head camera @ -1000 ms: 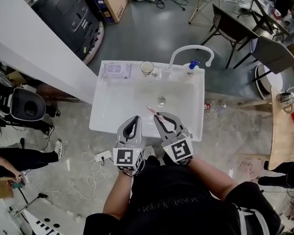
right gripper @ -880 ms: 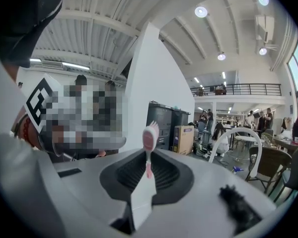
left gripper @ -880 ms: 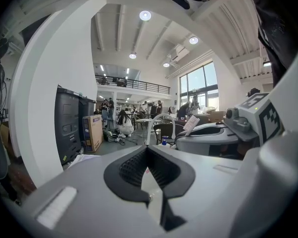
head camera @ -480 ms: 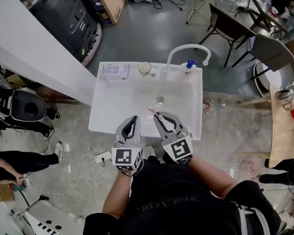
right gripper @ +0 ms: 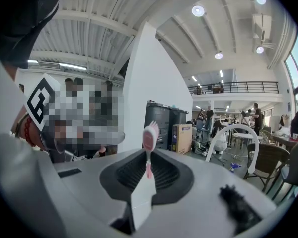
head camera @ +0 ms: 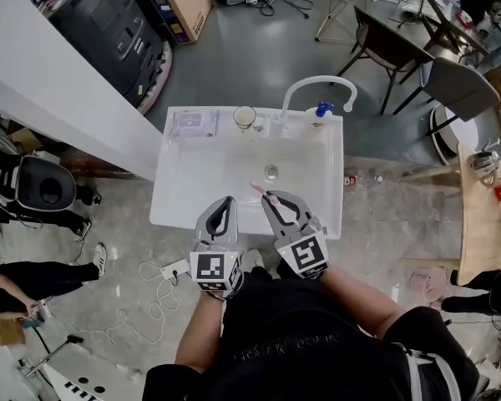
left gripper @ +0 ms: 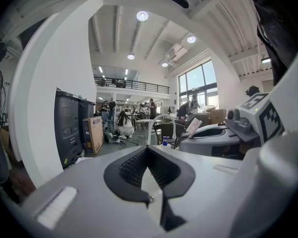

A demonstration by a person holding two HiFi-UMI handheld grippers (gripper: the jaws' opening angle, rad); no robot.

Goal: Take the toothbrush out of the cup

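A pink toothbrush [head camera: 257, 188] sticks out of my right gripper [head camera: 272, 197], whose jaws are shut on its handle. Its bristle head points away over the white sink [head camera: 177, 207]. In the right gripper view the toothbrush [right gripper: 149, 142] stands upright between the black pads. The clear cup [head camera: 245, 117] stands on the sink's back ledge, well beyond both grippers, and looks empty. My left gripper [head camera: 225, 201] hovers beside the right one at the sink's near edge. It is shut, its tips meet and it holds nothing [left gripper: 148, 150].
A curved white faucet [head camera: 317, 85] rises at the back of the sink, with a blue-capped bottle [head camera: 322, 108] beside it. A flat packet [head camera: 192, 123] lies on the back left ledge. The drain [head camera: 271, 172] sits mid-basin. Chairs, boxes and black cabinets stand behind.
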